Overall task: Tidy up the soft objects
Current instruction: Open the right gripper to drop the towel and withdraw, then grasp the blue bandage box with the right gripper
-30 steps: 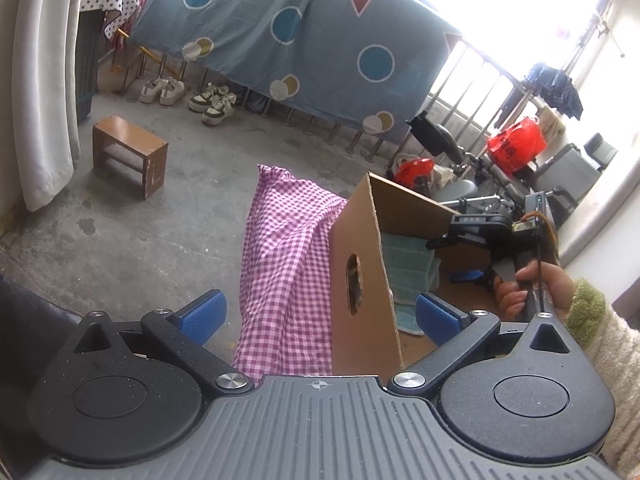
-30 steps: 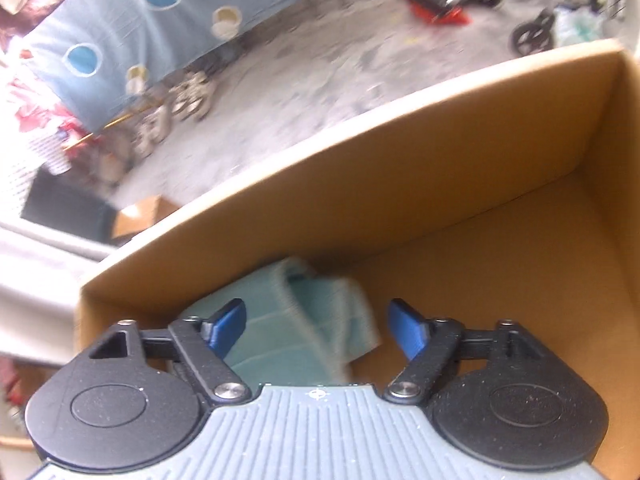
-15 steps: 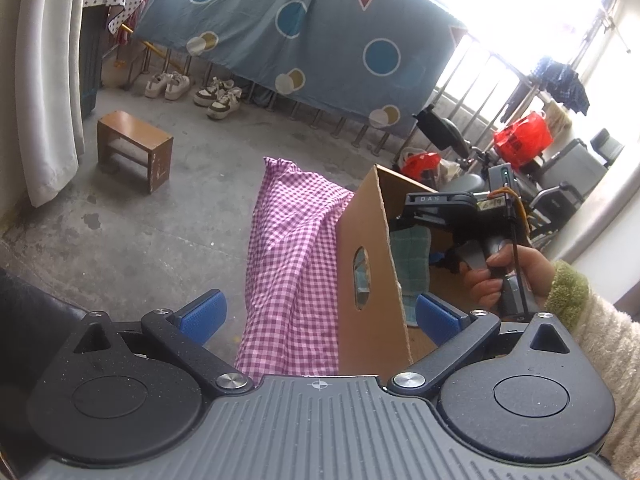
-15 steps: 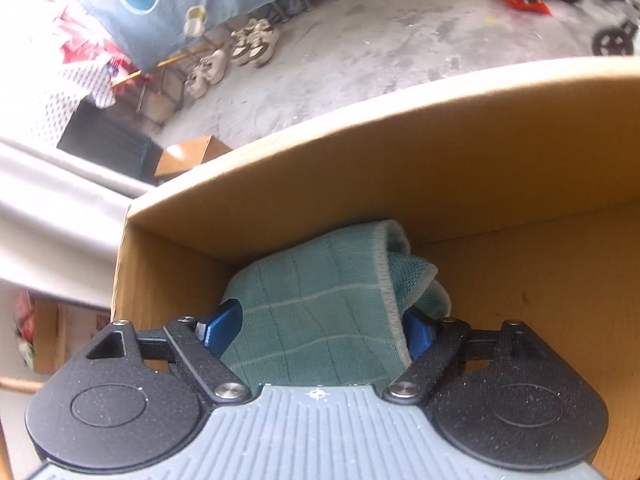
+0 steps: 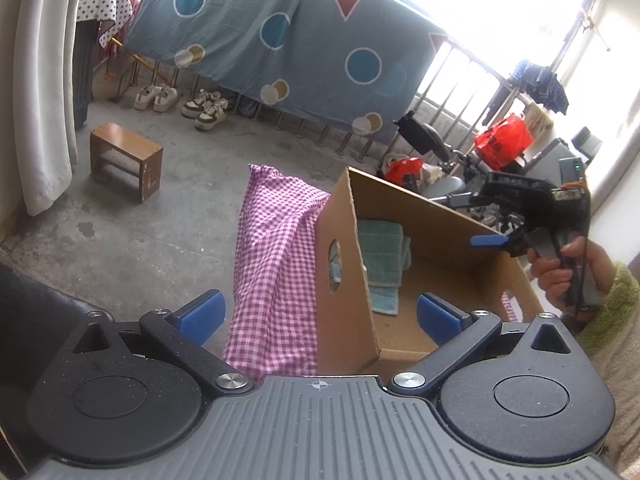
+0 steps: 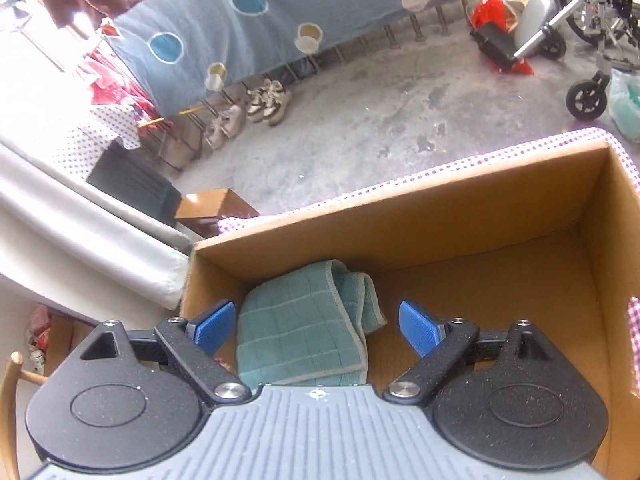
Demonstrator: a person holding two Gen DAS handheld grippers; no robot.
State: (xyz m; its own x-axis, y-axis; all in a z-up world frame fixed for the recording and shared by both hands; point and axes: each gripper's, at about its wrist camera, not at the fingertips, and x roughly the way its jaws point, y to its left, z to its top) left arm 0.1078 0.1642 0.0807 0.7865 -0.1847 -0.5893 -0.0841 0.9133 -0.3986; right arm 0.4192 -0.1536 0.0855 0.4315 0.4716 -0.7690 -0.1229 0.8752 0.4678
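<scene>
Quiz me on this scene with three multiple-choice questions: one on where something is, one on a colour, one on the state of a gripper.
1. Where is the green towel?
A. On the stool
B. Inside the cardboard box
C. On the floor

2. What colour is the checked cloth beside the box?
A. Pink and white
B. Yellow
C. Black

3. How is the right gripper?
A. Clamped on the towel
B. Holding a shoe
C. Open, holding nothing

Answers: B, the towel lies against the box's inner wall; A, pink checks show; C, both pads stand clear of the towel, the jaws having just opened.
</scene>
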